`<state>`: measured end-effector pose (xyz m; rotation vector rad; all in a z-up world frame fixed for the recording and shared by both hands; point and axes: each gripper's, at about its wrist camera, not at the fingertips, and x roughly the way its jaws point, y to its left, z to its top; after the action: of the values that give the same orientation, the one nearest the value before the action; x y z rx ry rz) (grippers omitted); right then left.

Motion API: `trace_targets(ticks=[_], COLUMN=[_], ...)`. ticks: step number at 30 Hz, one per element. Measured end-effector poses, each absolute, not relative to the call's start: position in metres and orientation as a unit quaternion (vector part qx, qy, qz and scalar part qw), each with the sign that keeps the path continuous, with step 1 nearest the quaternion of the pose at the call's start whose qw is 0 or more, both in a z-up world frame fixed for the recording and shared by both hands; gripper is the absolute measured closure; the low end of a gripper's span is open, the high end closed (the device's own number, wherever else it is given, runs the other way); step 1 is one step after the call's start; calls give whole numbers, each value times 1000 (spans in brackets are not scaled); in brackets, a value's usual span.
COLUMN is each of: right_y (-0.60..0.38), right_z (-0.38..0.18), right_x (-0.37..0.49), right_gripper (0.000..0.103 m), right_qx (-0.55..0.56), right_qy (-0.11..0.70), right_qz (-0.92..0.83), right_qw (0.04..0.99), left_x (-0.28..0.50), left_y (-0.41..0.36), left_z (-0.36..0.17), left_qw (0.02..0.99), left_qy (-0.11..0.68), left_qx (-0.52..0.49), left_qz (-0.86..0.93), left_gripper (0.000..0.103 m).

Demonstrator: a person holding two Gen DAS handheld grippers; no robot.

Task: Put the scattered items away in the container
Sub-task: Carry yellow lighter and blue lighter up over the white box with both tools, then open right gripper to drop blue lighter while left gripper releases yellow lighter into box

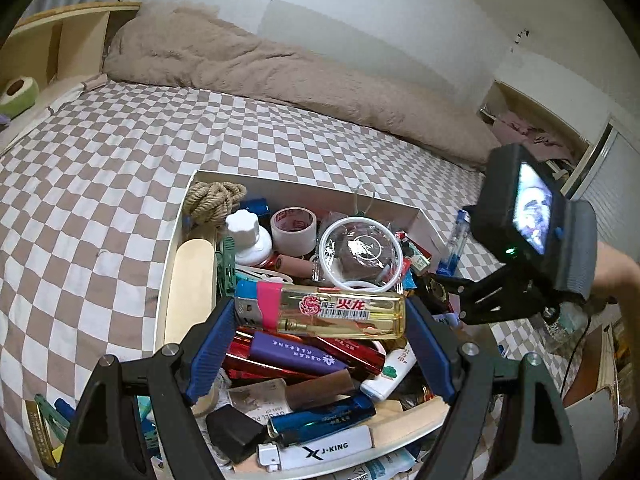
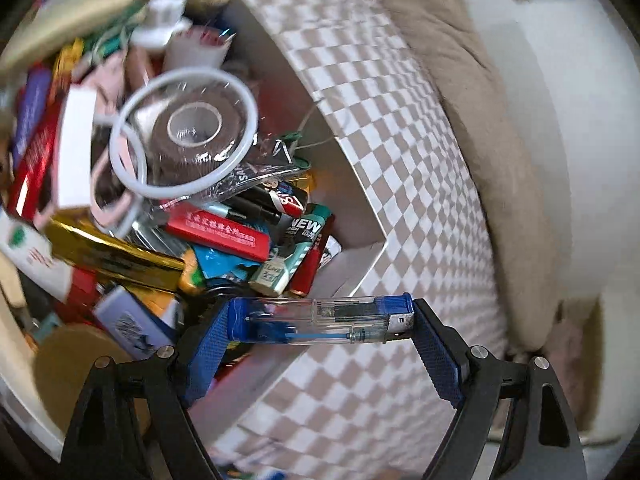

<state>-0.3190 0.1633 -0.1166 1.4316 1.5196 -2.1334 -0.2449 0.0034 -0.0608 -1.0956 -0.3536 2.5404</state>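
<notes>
Left gripper (image 1: pixel 320 312): its blue-padded fingers (image 1: pixel 210 344) are clamped end to end on a yellow lighter (image 1: pixel 332 312) with a pink band and a red label, held crosswise above the contents of the white box (image 1: pixel 304 190).

Right gripper (image 2: pixel 320 320): its fingers (image 2: pixel 436 356) are clamped lengthwise on a clear blue lighter (image 2: pixel 320 318), which hangs across the near corner of the white box, partly over the box and partly over the bed. In the left wrist view the same lighter (image 1: pixel 454 240) shows just outside the box's right wall, below the right gripper's black camera housing (image 1: pixel 532 216).

Near contents of the box: a white J-KING lighter (image 1: pixel 316 450), a dark blue lighter (image 1: pixel 324 420), a purple lighter (image 1: pixel 296 354) and red foil packs lie piled under the yellow lighter.

Middle of the box: a clear round case (image 1: pixel 360 254) with a white rim holds a brown roll. A red lighter (image 2: pixel 218 236) and a gold foil pack (image 2: pixel 112 254) lie below it in the right wrist view.

Far end of the box: a white bottle (image 1: pixel 248 236), a roll of clear tape (image 1: pixel 294 226) and a coil of rope (image 1: pixel 214 198) sit against the back wall.

Bed (image 1: pixel 100 184): a brown and white checked sheet carries the box.

Beyond: a beige blanket (image 1: pixel 280 76) lies heaped along the white wall.
</notes>
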Motion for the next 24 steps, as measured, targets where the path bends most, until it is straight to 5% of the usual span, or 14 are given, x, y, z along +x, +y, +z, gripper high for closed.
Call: trace_targets(ticks=[8,24], right_y=[146,150], right_z=[-135,-119], right_x=[-330,-321], right_gripper=[16,6], right_qx=[483,501], right_qy=[602,551], right_qz=[-629,-661], right_qw=[93,91], left_x=[-247,-248], left_y=[-4,-13], left_z=[-63,-67], left_qw=[182,182], left_qy=[-136,-149], left_qx=[-386,-388], left_qz=[894,891], left_gripper=[20,20])
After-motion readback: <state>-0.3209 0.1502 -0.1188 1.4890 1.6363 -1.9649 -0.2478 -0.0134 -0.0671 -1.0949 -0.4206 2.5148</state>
